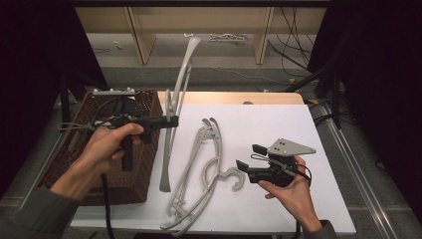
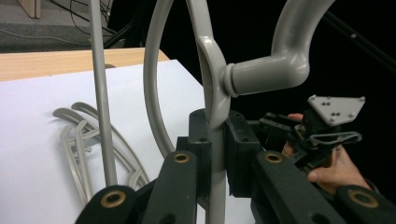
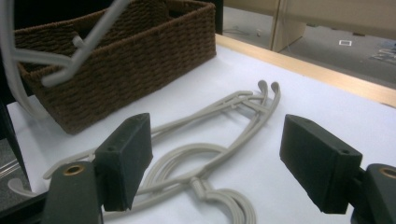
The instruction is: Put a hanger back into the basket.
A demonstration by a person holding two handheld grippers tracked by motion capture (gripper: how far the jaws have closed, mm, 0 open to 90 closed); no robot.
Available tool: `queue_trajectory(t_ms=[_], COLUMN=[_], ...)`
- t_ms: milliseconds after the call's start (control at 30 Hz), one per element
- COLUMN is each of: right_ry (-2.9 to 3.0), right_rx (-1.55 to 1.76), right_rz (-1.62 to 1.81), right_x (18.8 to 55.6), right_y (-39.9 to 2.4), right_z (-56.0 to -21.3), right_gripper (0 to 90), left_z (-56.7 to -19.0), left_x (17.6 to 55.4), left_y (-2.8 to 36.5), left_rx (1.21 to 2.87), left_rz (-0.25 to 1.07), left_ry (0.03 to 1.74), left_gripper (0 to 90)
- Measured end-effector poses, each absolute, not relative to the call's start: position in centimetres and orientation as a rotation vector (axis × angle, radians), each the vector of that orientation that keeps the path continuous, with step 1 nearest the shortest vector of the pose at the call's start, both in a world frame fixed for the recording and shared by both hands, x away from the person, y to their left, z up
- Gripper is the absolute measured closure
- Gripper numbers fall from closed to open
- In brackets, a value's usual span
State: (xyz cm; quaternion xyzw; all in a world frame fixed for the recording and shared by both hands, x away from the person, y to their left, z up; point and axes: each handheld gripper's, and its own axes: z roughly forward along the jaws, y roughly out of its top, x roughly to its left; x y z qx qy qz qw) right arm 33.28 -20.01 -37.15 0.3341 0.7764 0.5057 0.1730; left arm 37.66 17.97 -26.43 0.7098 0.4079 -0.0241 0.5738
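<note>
- Left gripper [image 1: 172, 119]: clamped on the neck of one grey hanger [image 1: 175, 107], raised upright above the table, just beside the wicker basket [image 1: 124, 174].
- Right gripper [image 1: 246, 157]: jaws wide, holding nothing, near the hooks of the hangers on the sheet [image 1: 199, 174].
- Probable progress: one hanger lifted, not yet in the basket; remaining hangers still flat on the white sheet [image 1: 278, 129].

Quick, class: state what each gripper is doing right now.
Left gripper: shut on the raised grey hanger.
Right gripper: open, holding nothing, beside the hangers on the table.
</note>
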Motion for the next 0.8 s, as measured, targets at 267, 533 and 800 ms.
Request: queue_trajectory(t_ms=[267,533,800], right_ry=[2.21,2.175,2.186], right_rx=[0.989,0.986,0.992], right_rz=[1.427,1.438,1.43], right_x=[33.1,32.9,32.7], right_y=[-20.6,-21.1,-21.2], right_z=[-38.4,-39.0,-39.9], right_gripper=[26.4,23.7,22.4], left_z=[-25.5,-24.6,-23.5], left_x=[37.8,37.7,38.6], left_y=[20.8,23.3,26.5], left_rx=[1.659,1.659,1.652], left_rz=[0.01,0.051,0.135], left_ry=[0.988,1.008,1.071], left_gripper=[82.5,82.5,82.5])
